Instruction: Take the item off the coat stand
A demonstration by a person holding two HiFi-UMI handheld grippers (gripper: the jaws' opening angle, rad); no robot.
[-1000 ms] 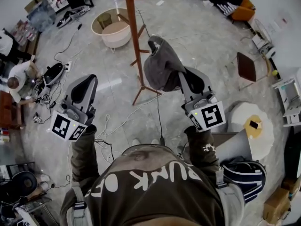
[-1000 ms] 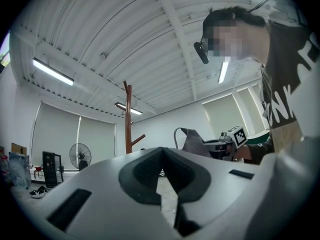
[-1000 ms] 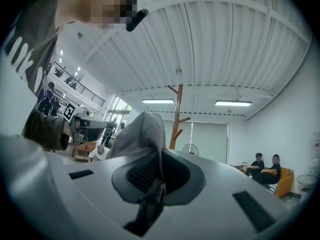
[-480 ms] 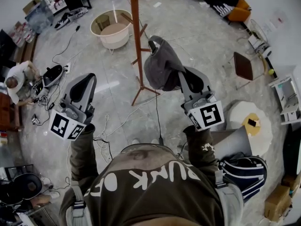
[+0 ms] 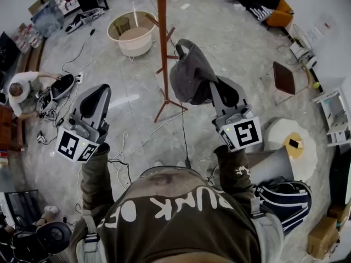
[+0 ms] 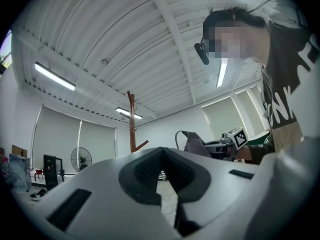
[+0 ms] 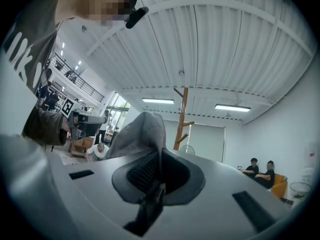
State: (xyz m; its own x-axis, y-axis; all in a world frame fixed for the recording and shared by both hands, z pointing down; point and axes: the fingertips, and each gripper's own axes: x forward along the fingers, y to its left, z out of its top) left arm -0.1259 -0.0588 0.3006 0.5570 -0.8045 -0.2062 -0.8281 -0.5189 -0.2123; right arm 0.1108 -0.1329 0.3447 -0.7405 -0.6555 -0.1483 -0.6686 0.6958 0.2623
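Little is changing since a second ago. In the head view, the right gripper [image 5: 215,89] is still pinching the grey cloth [image 5: 189,78], which is hanging just beside the coat stand [image 5: 163,43]. In the left gripper view, the left gripper [image 6: 162,151] is staying closed and holding nothing. In the right gripper view, the cloth [image 7: 140,134] is sticking up from the squeezed jaws.

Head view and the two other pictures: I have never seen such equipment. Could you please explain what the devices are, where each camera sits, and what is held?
No robot here: a person holds a two-jaw gripper in each hand. The head view looks down from the person's head; each other picture comes from a camera riding on one gripper. The right gripper is clamped on a grey cloth item, which appears clear of the wooden coat stand. The left gripper is closed and empty. Cables lie on the floor.
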